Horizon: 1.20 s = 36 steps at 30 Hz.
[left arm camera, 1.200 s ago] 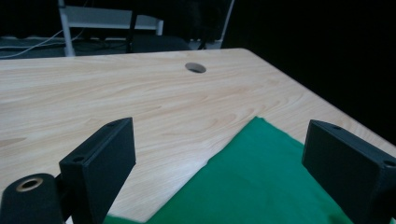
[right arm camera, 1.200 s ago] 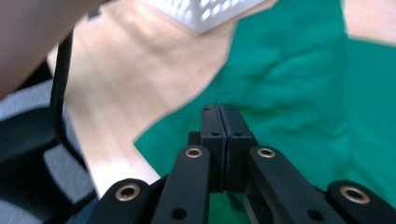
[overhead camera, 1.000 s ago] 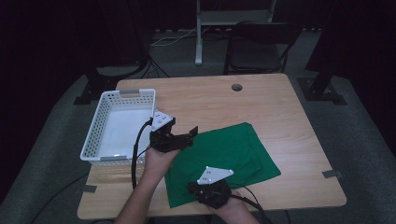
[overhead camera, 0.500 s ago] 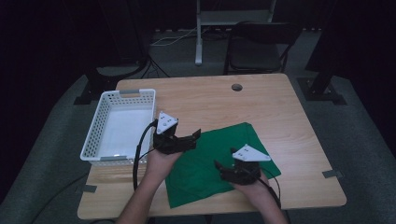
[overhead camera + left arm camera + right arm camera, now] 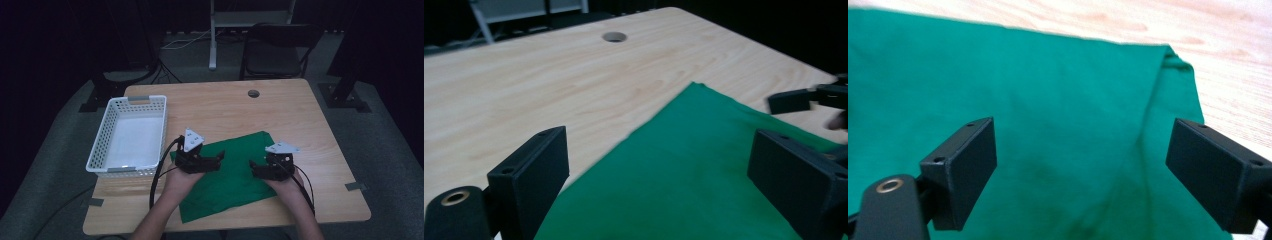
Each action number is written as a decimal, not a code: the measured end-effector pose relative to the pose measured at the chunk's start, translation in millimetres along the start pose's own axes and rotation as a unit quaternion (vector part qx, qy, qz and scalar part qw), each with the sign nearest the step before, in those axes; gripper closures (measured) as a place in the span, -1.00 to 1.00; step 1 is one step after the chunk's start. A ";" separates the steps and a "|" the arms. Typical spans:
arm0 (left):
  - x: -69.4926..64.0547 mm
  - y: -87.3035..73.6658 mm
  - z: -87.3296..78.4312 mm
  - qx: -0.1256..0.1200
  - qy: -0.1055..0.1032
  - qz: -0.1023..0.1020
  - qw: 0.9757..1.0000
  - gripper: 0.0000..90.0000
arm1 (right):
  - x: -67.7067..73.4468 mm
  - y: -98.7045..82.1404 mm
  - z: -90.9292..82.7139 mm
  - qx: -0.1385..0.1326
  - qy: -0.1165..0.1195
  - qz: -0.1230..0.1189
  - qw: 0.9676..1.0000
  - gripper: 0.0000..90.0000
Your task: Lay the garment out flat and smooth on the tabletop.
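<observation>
No readable text, labels, brands or numbers anywhere. Green cloth (image 5: 235, 170) is plain, white basket (image 5: 100, 145) beside it is unmarked, wooden table (image 5: 225, 107) is bare grain, and the grey plates above the cloth carry no print.

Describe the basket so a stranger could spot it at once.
Start at the wooden table and go to its left edge. The basket sits there, left of the green cloth. It alone is white, rectangular, with perforated walls.
</observation>
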<state>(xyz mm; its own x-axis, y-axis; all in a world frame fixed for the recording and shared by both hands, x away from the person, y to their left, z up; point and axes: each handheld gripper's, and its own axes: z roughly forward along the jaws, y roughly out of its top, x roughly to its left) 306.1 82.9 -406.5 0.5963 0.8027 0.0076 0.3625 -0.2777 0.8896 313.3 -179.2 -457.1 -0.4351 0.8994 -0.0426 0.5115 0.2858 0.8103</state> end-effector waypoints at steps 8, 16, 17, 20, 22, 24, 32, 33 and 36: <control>-2.6 -21.0 9.4 0.019 0.012 -0.009 1.000 -0.76 | -11.7 -0.5 18.1 0.041 -0.027 0.006 0.999 -0.69; 2.0 -36.2 6.3 0.056 0.037 -0.016 0.998 -0.76 | -17.8 -4.2 20.0 0.051 -0.032 0.021 0.998 -0.71; 1.9 -38.4 6.8 0.062 0.042 -0.015 0.997 -0.76 | -20.3 -5.2 19.4 0.051 -0.034 0.029 0.998 -0.71; 2.3 -42.5 9.5 0.080 0.044 -0.012 0.996 -0.76 | -26.7 -9.9 15.3 0.049 -0.047 0.051 0.996 -0.71; 1.5 -43.7 12.5 0.090 0.042 -0.012 0.995 -0.76 | -29.4 -13.4 11.0 0.049 -0.064 0.065 0.995 -0.71; 1.0 -43.9 13.9 0.094 0.040 -0.012 0.995 -0.76 | -32.0 -16.9 6.8 0.053 -0.074 0.090 0.992 -0.71; 6.8 -47.7 26.4 0.108 0.033 -0.024 0.993 -0.76 | -22.8 -24.4 -5.2 0.061 -0.125 0.135 0.981 -0.71; 7.3 -48.3 27.9 0.110 0.037 -0.024 0.993 -0.76 | -21.5 -25.4 -5.9 0.059 -0.127 0.137 0.981 -0.71; 8.8 -50.5 31.4 0.120 0.041 -0.021 0.992 -0.76 | -19.1 -26.9 -7.9 0.060 -0.130 0.139 0.980 -0.71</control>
<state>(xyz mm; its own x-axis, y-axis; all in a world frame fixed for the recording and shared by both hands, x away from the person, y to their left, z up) 315.5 87.4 -465.7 0.5194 0.8543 0.0187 0.5517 -0.3520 0.7561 302.0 -206.6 -473.4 -0.0708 0.9974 0.0101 0.6735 0.0403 0.7381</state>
